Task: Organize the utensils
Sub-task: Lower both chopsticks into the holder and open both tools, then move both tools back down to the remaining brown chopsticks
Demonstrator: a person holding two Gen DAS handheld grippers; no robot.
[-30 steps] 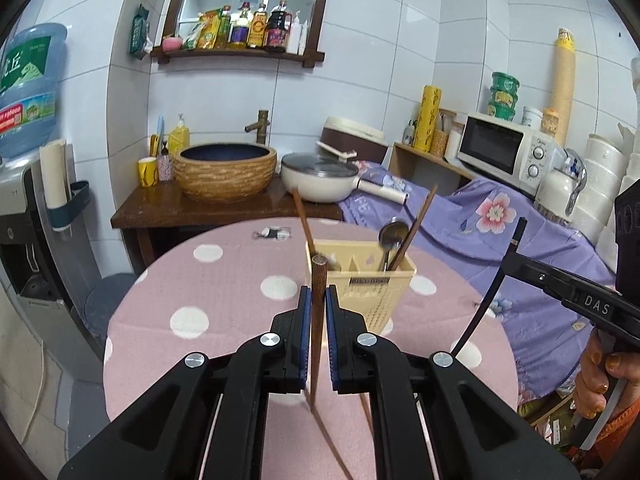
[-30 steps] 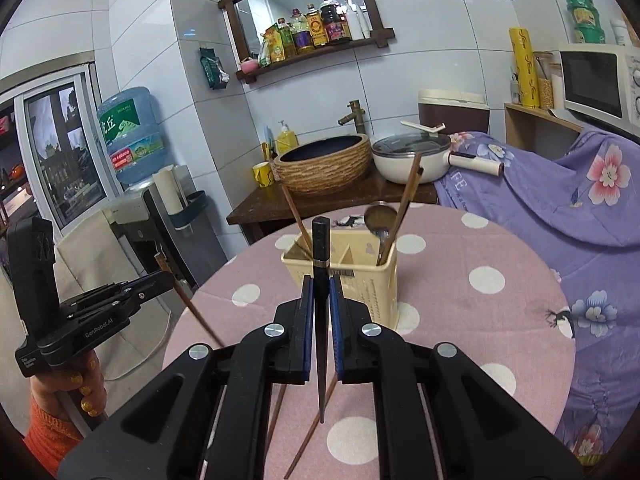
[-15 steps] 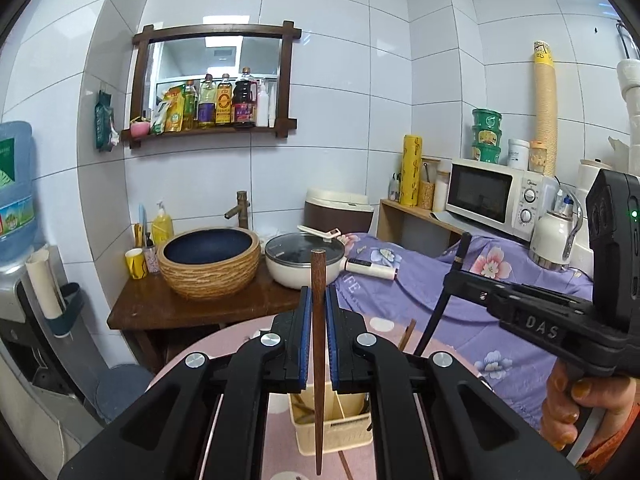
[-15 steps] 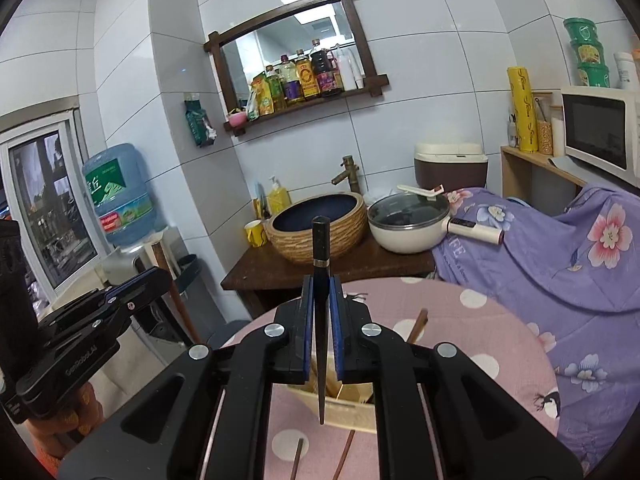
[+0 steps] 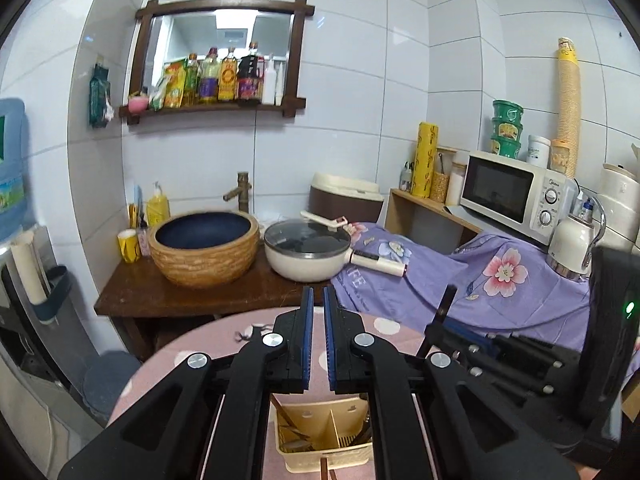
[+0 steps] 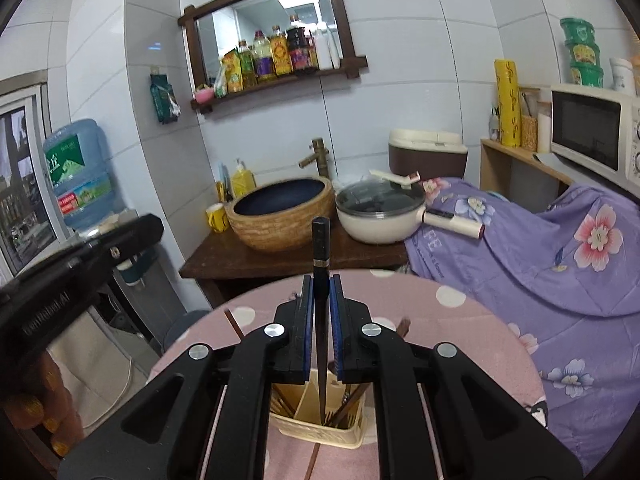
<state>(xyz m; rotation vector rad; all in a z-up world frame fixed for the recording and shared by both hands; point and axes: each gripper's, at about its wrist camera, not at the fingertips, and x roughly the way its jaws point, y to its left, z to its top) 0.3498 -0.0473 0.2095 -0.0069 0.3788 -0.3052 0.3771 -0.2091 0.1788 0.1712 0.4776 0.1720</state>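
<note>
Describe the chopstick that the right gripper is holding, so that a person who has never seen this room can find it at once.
Find the round pink table with white dots, then the beige utensil basket on it. Directly above the basket, the right gripper pinches one dark chopstick upright, tip pointing down into the basket. Unlike the brown chopsticks leaning inside, it is black with a thin pale band near its top.

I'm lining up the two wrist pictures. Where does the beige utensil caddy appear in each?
Left wrist: utensil caddy at bottom centre, below the empty left hand-held gripper.
Right wrist: caddy at bottom centre, under the black chopstick clamped in the right hand-held gripper.
Shared landmark: woven basin.
</note>
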